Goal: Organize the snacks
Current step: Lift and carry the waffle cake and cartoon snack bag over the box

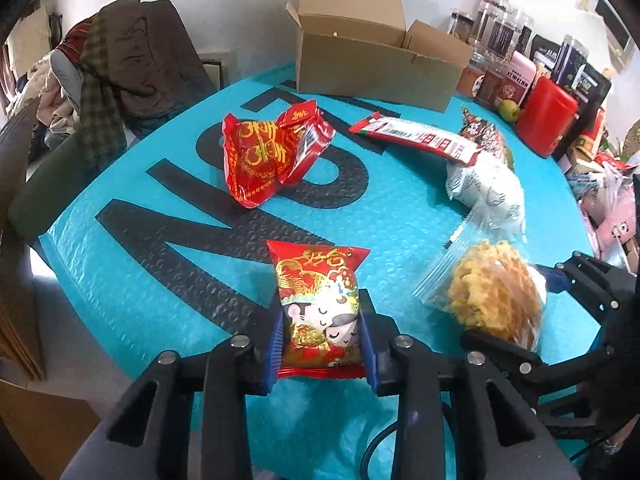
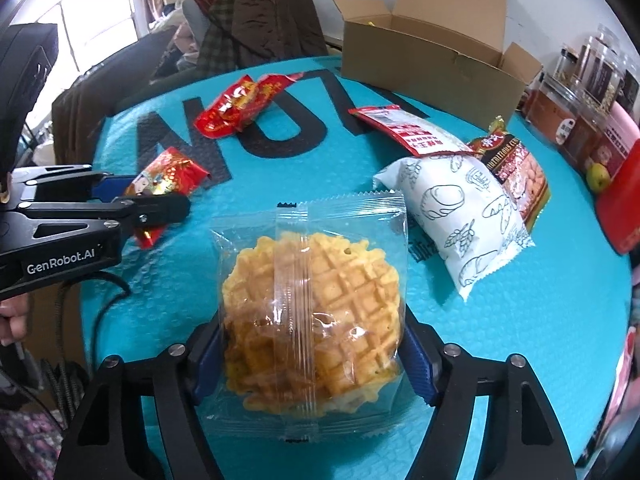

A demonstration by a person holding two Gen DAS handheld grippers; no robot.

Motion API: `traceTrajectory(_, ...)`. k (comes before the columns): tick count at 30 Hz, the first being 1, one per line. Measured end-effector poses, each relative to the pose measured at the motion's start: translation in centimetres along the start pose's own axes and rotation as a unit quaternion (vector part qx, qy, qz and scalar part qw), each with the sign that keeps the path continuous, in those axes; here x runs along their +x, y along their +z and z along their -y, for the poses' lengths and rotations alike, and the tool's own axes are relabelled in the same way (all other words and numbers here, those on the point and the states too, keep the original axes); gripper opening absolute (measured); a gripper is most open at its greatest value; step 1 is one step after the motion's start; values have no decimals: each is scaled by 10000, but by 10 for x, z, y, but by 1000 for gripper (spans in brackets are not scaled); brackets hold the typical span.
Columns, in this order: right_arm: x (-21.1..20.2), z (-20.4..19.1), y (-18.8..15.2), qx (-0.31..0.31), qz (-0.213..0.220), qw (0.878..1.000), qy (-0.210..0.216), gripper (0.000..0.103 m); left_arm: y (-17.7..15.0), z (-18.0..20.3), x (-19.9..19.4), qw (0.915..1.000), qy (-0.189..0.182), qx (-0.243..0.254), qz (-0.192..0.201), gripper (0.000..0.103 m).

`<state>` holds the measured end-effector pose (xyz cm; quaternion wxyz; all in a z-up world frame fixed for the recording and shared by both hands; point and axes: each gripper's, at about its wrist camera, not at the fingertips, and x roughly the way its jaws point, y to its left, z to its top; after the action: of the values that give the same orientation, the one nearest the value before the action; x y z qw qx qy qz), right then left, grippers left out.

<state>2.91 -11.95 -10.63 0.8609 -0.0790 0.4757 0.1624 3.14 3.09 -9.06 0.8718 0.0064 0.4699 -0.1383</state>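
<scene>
Currently I hold two items: left gripper (image 1: 323,334) pinching the red packet (image 1: 318,304), right gripper (image 2: 312,360) clamping the waffle pack (image 2: 312,312); cardboard box (image 2: 432,60) lies ahead, beyond both.

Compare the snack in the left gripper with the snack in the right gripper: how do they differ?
The red cartoon packet is opaque and printed; the waffle packet is clear, so its golden waffle shows. The red cartoon packet is narrower, the waffle packet wider and rounder. Shared: each is gripped at its sides, by the left gripper and the right gripper.
</scene>
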Motion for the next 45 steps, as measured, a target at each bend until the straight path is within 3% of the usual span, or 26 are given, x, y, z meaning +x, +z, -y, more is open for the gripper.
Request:
traceTrajectory(11,-33,-6,14,56,401,9986,344,74,13,7,-29,9989,-271,71,365,32)
traceTrajectory(20,-65,2,42,-21,854,9960,271,74,44,20,-53,9954,-436,179,839,32)
traceTrajectory(36,-110,30,107,-105,1710,9852,48,74,120,39,-84,9823,-430,544,1742,32)
traceTrajectory(45,-112,56,155,-76,2047,9788,44,74,173,38,-82,9762,-316,673,2039,32)
